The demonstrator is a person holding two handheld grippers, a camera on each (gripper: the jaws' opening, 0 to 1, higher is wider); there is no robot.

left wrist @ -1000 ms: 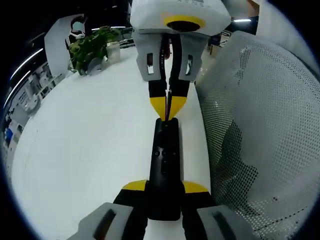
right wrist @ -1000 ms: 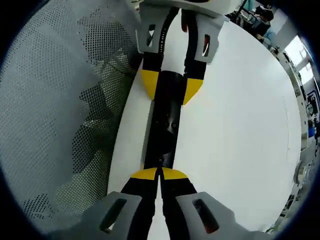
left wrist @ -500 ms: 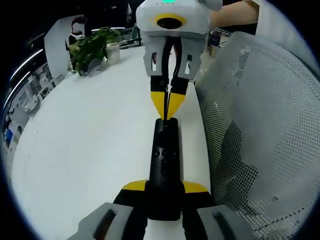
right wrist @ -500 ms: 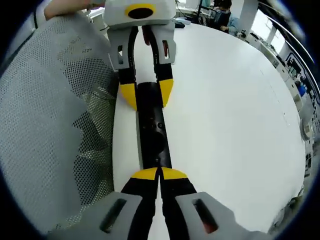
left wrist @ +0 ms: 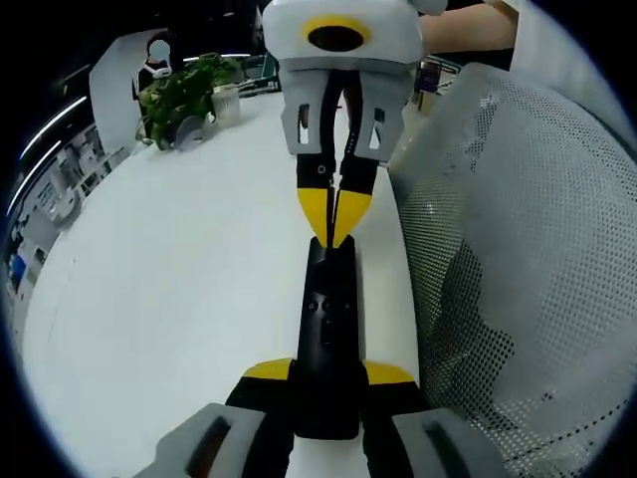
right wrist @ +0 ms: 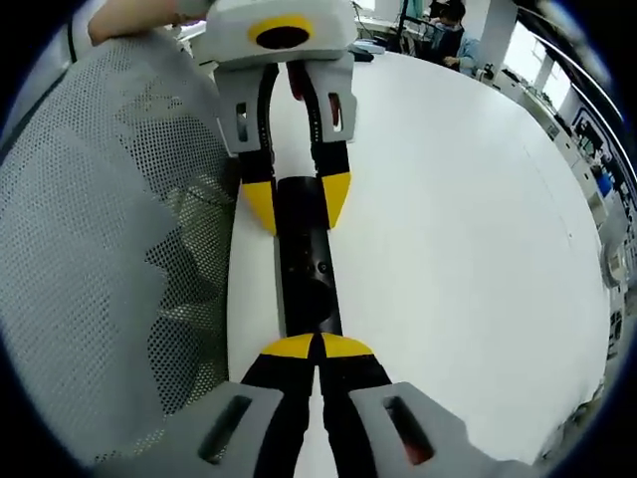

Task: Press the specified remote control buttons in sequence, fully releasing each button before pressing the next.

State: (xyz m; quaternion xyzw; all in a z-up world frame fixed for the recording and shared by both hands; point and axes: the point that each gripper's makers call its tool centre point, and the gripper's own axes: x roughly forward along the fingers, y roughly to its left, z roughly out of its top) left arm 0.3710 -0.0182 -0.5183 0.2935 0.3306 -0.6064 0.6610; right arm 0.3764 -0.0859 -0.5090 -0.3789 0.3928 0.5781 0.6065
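yellow-tipped jaws of the left gripper [left wrist: 328, 373] pinch the near end of a black remote control [left wrist: 328, 334] from both sides, in the left gripper view. the remote lies flat on a white bench [left wrist: 179, 279], close to the bench edge that borders a grey mesh chair back [left wrist: 518, 269]. at the remote's far end, the right gripper [left wrist: 335, 214] points down with its yellow tips pressed together, touching the top of the remote. in the right gripper view, the right gripper's [right wrist: 318, 347] tips are closed together and rest on one end of the remote [right wrist: 307, 269], while the left gripper [right wrist: 297, 204] clamps the other end between its jaws. small round buttons show along the remote's face. a potted green plant [left wrist: 184, 95] stands near the far corner of the bench. a person's forearm [right wrist: 139, 18] shows above the mesh chair back [right wrist: 109, 249].
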